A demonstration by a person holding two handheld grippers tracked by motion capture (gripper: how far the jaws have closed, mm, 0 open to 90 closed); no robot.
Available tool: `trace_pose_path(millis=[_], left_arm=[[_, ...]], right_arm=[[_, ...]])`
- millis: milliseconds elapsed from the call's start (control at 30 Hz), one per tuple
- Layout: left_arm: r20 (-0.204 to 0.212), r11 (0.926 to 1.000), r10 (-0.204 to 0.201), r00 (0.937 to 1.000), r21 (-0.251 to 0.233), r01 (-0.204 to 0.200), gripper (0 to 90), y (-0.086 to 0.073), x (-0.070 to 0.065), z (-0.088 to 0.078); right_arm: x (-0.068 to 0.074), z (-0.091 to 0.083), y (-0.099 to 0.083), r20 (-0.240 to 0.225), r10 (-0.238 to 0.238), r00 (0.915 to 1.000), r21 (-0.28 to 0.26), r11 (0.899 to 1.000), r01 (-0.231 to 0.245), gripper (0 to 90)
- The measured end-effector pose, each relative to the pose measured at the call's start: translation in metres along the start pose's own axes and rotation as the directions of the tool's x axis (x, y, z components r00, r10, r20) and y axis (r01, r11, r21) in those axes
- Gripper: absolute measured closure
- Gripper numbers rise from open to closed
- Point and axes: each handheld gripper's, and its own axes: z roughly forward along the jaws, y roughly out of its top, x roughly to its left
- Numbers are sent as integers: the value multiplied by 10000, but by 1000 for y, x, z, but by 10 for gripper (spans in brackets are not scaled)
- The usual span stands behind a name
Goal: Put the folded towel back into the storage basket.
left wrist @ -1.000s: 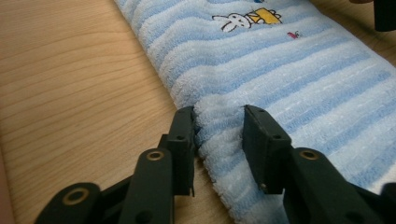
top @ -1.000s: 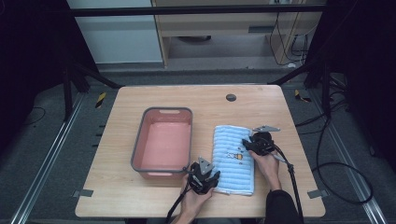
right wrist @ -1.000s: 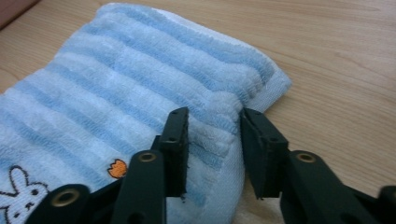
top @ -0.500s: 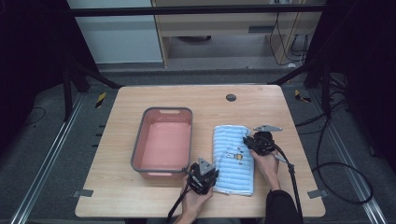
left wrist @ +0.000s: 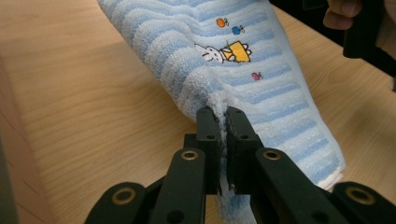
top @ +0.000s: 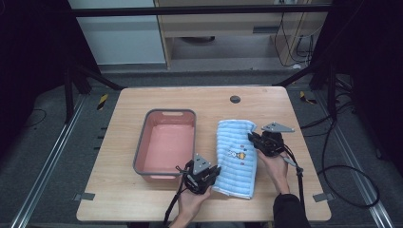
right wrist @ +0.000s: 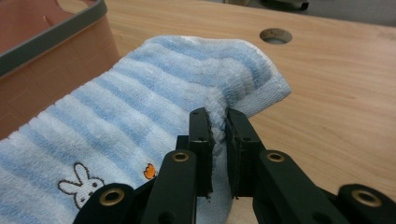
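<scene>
We start at the jaws. Those of our left gripper (left wrist: 221, 122) have just clamped onto a fold of the blue striped towel (left wrist: 243, 70), and a ridge of pile bunches up between them. The right gripper (right wrist: 218, 122) has done likewise, its jaws just pinched tight on the towel's hem near a rounded corner. So both are grasping cloth, nothing else.

Taking the pink bin (top: 167, 142) as our landmark: the towel (top: 236, 156) lies on the tabletop (top: 119, 199) just beside the bin's right wall, its long axis running roughly parallel to the bin's long side, away from us and back. Our left gripper (top: 201, 174) holds the towel's near end on the side toward the bin, close to the bin's near right corner; our right gripper (top: 266, 140) holds the edge away from the bin, farther up. The bin therefore lies to the left of both grips, and the left hand (top: 192, 202) is the nearer to it. We judge that the coming move is to carry the towel sideways over that wall, the left side leading.

The left gripper view shows the rabbit embroidery (left wrist: 223, 52) and the towel already tenting off the wood. The right gripper view gives the grey rim of the bin (right wrist: 51, 39) close behind the cloth, and the round hole (right wrist: 276, 35) in the tabletop beyond
</scene>
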Motion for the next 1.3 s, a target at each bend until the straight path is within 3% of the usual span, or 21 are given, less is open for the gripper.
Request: trace_pose_path(millis=[400, 833, 1300], left_arm=[[89, 9985, 282, 9996, -481, -277, 854, 19, -1, -19], [-112, 9940, 594, 9982, -911, -602, 854, 39, 4, -42], [-386, 9877, 776, 9962, -1333, -821, 854, 48, 11, -61]], right_arm=[[6, -20, 22, 60, -74, 10000, -631, 9980, 78, 822], [20, -36, 54, 120, -149, 9998, -1264, 9918, 163, 822], [35, -40, 78, 130, -407, 9991, -1606, 9861, 422, 825]])
